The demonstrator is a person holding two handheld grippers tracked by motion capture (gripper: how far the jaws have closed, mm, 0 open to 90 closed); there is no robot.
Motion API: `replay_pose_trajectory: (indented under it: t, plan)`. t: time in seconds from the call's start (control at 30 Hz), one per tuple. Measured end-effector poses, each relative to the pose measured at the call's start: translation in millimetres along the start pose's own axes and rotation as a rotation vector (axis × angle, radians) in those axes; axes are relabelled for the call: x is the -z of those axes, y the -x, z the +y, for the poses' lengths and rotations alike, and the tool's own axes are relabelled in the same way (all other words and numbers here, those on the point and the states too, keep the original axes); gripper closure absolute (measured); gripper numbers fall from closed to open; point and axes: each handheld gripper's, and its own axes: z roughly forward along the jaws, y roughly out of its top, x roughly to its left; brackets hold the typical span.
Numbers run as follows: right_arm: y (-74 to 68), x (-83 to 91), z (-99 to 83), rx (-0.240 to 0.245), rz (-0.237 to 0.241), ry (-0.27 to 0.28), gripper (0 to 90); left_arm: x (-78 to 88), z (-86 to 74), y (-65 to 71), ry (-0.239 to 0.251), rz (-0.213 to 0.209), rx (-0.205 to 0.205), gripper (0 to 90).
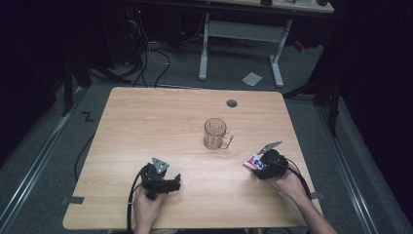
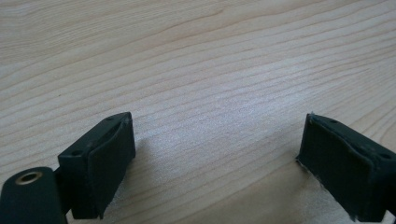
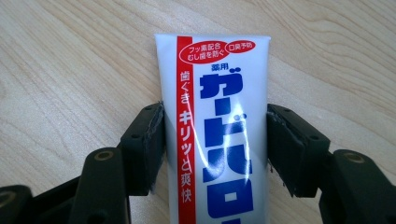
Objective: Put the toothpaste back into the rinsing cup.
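high view dim, surroundings near black, table point(image 1: 195, 126) evenly lit from above. gripper views bright and sharp; glare streak on toothpaste tube point(image 3: 219, 130).

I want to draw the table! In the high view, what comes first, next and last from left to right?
Left claw → glass mug → toothpaste tube in the right claw.
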Motion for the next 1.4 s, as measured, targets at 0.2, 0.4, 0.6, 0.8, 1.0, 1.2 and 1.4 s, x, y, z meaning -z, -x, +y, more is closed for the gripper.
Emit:
replay_pose_trajectory:
  t: [0.2, 0.4, 0.6, 0.8, 1.0, 1.2, 1.4]
  plan:
    - [3.3, -0.7, 0.1, -0.011, 0.021, -0.001, 41.3, 0.0, 0.0, 0.0, 0.0, 0.0, 0.0, 10.8]
    - [7.2, -0.4, 1.0, -0.017, 0.045, -0.011, 48.3, 0.0, 0.0, 0.0, 0.0, 0.0, 0.0, 10.8]
    - [2.3, 1.3, 5.6, 0.03, 0.01, -0.044, 55.2, 0.0, 0.0, 0.1, 0.0, 0.0, 0.0, 10.8]
    - [3.4, 4.7, 5.1, 0.039, 0.011, -0.035, 61.7, -0.1, 0.1, 0.1, 0.0, 0.0, 0.001, 10.8]
    - [6.3, 7.0, 4.3, 0.047, 0.027, -0.027, 64.0, -0.1, 0.1, 0.1, 0.0, -0.001, 0.001, 10.9]
    - [5.4, 9.9, 3.7, 0.054, 0.047, -0.002, 64.8, -0.1, 0.1, 0.0, 0.0, -0.001, 0.0, 10.9]
    - [3.7, 15.7, 5.5, 0.049, 0.085, 0.065, 64.8, -0.2, 0.1, 0.1, 0.002, -0.001, 0.003, 10.9]
